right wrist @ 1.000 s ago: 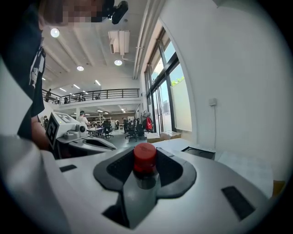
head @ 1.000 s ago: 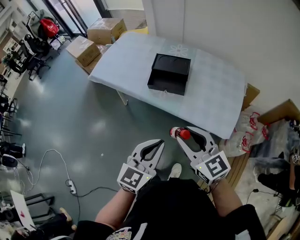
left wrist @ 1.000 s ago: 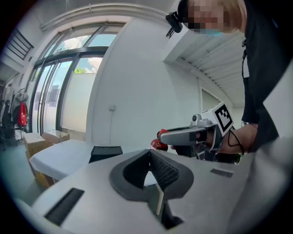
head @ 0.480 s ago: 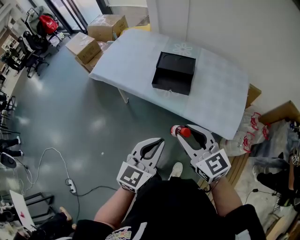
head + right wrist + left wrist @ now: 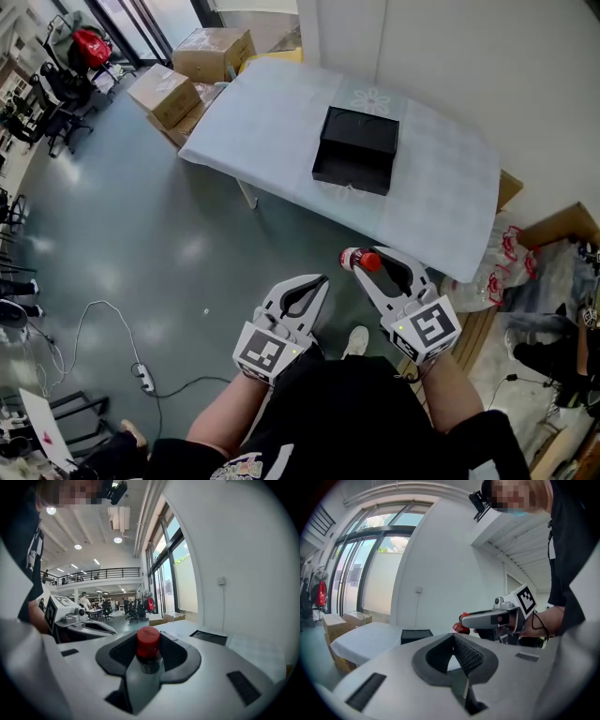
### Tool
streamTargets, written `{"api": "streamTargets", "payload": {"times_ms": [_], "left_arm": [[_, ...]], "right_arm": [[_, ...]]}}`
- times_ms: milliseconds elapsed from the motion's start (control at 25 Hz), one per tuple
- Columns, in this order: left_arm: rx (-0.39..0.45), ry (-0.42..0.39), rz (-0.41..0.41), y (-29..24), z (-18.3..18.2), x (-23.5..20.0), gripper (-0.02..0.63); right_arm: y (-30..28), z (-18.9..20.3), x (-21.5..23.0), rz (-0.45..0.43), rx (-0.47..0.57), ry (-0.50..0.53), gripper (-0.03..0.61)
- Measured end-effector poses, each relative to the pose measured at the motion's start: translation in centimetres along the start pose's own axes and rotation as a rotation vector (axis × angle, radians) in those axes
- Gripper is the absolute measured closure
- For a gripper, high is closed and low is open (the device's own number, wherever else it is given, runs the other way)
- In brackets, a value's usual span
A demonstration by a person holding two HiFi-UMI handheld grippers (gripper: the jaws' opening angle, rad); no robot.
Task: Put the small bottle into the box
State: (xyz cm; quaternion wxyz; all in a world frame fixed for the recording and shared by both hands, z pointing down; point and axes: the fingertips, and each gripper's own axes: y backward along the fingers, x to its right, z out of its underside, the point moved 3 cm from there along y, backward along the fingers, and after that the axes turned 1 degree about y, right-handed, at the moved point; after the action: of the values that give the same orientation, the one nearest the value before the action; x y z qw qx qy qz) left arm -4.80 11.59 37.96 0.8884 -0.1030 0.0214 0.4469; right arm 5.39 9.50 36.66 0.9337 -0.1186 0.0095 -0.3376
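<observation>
My right gripper (image 5: 373, 265) is shut on a small bottle (image 5: 360, 261) with a red cap (image 5: 148, 642); the cap sticks up between the jaws in the right gripper view. A black open box (image 5: 357, 149) lies on a table with a pale blue cloth (image 5: 272, 122), well ahead of both grippers and seen small as the box (image 5: 416, 635) and the box (image 5: 209, 637) in the gripper views. My left gripper (image 5: 317, 286) is shut with nothing between its jaws, held beside the right gripper (image 5: 487, 619) over the floor.
Cardboard boxes (image 5: 173, 82) stand on the floor left of the table. A white wall (image 5: 487, 66) runs behind it. Plastic bags (image 5: 502, 253) and cardboard lie to the right. A cable (image 5: 122, 347) and power strip lie on the grey floor at the left.
The table and box have shifted slightly right and lower in the head view as the camera moved. Both grippers keep their pose, the right still holding the bottle.
</observation>
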Motion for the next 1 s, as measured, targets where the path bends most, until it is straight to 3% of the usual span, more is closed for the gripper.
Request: {"api": "streamTargets", "payload": {"times_ms": [1000], "left_arm": [[0.002, -0.008, 0.082, 4.8, 0.0, -9.5, 0.605]], "right_arm": [[-9.9, -1.3, -4.2, 0.085, -0.005, -0.023, 0.428]]}}
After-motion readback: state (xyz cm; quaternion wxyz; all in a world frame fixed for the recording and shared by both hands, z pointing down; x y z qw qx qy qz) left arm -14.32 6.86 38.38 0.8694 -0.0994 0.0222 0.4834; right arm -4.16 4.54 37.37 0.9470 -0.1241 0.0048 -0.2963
